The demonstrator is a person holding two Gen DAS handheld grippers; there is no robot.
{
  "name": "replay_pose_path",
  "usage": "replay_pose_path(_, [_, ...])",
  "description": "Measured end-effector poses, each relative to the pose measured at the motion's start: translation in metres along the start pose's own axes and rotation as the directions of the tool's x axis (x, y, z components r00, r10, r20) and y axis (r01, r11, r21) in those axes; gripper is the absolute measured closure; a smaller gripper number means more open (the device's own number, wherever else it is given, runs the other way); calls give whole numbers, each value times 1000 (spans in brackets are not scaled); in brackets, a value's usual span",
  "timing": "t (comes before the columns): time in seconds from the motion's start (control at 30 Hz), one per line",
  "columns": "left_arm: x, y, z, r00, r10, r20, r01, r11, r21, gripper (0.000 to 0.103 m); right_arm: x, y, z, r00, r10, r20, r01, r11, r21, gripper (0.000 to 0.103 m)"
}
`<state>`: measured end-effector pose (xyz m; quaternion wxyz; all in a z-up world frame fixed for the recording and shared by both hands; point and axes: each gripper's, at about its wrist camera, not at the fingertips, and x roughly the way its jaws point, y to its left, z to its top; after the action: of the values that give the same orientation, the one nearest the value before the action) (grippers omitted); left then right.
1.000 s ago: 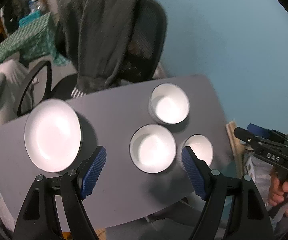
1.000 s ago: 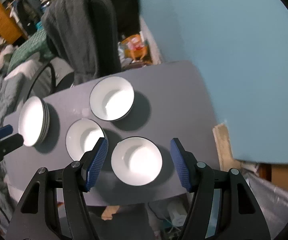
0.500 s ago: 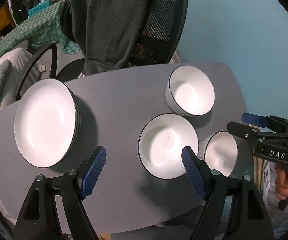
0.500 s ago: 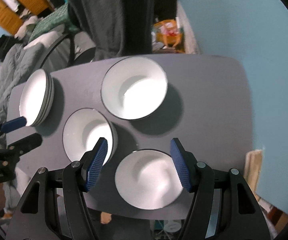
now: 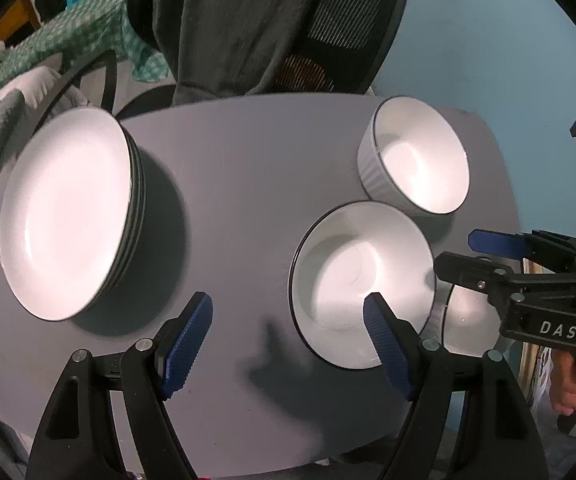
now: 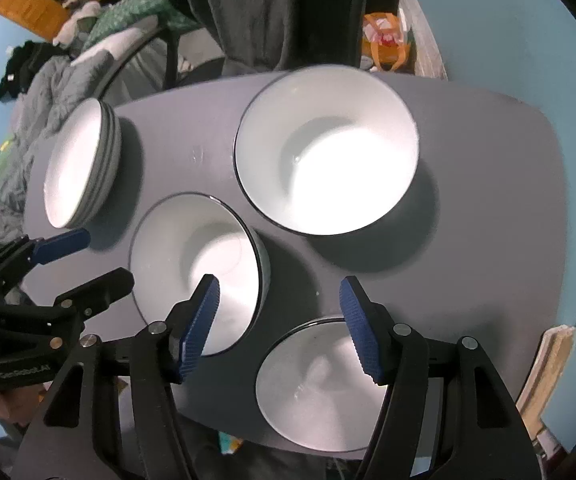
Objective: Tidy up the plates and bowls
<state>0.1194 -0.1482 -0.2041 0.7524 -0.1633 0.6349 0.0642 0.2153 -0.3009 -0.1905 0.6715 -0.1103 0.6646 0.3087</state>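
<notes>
A stack of white plates point(image 5: 68, 212) point(image 6: 80, 168) sits at the left of the grey table point(image 5: 240, 168). Three white bowls stand at the right: a far bowl point(image 5: 420, 160) point(image 6: 328, 152), a middle bowl point(image 5: 360, 280) point(image 6: 196, 268) and a near bowl point(image 6: 320, 384) point(image 5: 468, 320). My left gripper point(image 5: 288, 340) is open and empty, low over the table, its right finger over the middle bowl's near rim. My right gripper point(image 6: 280, 320) is open and empty, above the gap between the middle and near bowls; it also shows in the left wrist view point(image 5: 484, 256).
A black office chair point(image 5: 328, 28) draped with a dark grey garment stands behind the table. A blue wall point(image 5: 488, 40) lies to the right. A bed with green checked and grey bedding point(image 6: 68, 60) is at the far left.
Both grippers have come down and closer to the table; plates and bowls look larger. The right gripper now sits over the near bowl. Nothing was picked up.
</notes>
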Motion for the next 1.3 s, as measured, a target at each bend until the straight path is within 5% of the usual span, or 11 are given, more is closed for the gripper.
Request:
replay_pose_path(0.2, [15,7,-1,999,-27,-19,26,998,-53,24,13,5,2,1000,-11,-25,10,999,-38,40])
replay_pose_path(0.73, [45,14,3,997,-39,-70,31,994,-104,28,49,19,20,996,-23,-84,16,997,-79,63])
replay_pose_path(1.07, [64,20,0,987,-86,-132,64,985,-163,65,58,15,21,993,-9,-118,0,997,-76,86])
replay_pose_path(1.2, [66,19,0,986,-99,-133,77,983,-166,82,60,14,20,992,-19,-123,10,997,-75,88])
replay_pose_path(1.3, [66,23,-3,981,-131,-143,101,975,-198,86,61,18,19,992,-34,-123,24,997,-79,89])
